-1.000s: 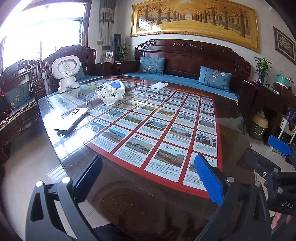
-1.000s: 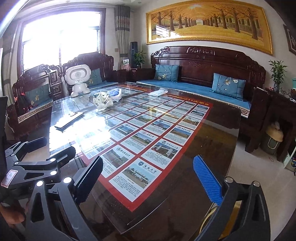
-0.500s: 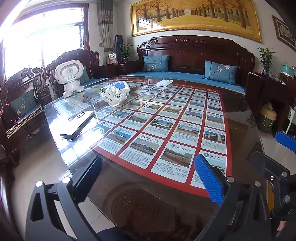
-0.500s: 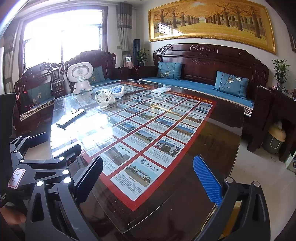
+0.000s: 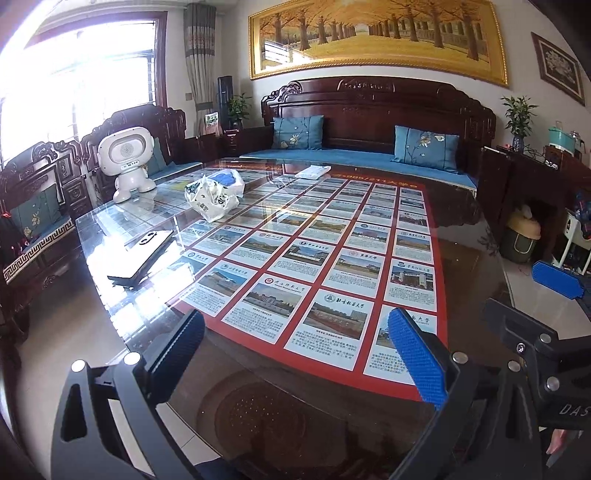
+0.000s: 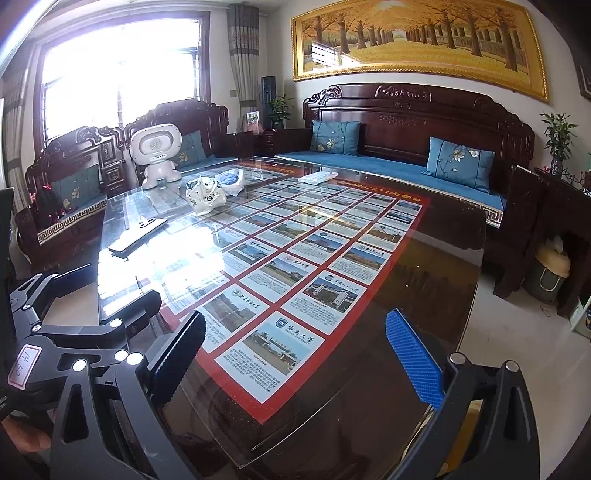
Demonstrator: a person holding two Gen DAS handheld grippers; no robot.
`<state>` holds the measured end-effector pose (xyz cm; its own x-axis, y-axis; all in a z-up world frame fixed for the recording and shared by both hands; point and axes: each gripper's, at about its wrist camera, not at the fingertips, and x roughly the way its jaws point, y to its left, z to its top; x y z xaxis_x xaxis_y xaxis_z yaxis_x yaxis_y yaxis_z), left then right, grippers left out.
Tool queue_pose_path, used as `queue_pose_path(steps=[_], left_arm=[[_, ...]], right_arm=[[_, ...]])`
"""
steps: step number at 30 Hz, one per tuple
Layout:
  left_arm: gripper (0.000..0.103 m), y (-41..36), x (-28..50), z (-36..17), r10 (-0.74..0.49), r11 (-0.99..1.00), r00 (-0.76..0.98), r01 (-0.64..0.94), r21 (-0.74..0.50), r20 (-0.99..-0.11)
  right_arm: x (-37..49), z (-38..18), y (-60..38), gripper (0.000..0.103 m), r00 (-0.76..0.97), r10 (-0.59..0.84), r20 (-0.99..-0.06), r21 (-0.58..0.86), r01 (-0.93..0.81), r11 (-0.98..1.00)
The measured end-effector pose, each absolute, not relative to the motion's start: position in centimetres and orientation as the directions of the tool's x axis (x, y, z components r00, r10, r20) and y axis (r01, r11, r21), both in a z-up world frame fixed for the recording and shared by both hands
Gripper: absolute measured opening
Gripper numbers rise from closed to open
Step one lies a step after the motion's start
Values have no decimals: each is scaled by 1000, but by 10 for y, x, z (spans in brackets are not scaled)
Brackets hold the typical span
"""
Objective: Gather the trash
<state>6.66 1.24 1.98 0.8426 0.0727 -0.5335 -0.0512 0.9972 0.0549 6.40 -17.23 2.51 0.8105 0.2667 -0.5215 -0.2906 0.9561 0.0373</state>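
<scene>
Both wide-open, empty jaws have edged forward; crumpled trash bag (image 5: 213, 199) lies far ahead.

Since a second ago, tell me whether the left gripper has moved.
Yes. The left gripper rolled clockwise: the painting, slanted before, now sits nearly level.

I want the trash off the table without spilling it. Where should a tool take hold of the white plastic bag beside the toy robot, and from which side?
Grip the white plastic bag at the bunched, knotted handles sticking up on top, coming down from above on the near side. The body is soft, crumpled film with nothing firm to pinch, and the second bag sits against its far side. Both tools are open and still far off.
</scene>
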Motion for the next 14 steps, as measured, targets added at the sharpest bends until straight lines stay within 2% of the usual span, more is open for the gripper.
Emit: queue_pose_path(steps=[6, 14], left_arm=[[99, 17, 68, 20, 98, 995, 839, -88, 44, -536], [99, 24, 77, 13, 36, 998, 808, -64, -27, -588]], right_arm=[[64, 24, -174, 95, 808, 267, -525, 43, -289, 956], [65, 23, -176, 95, 811, 267, -520, 47, -285, 957]])
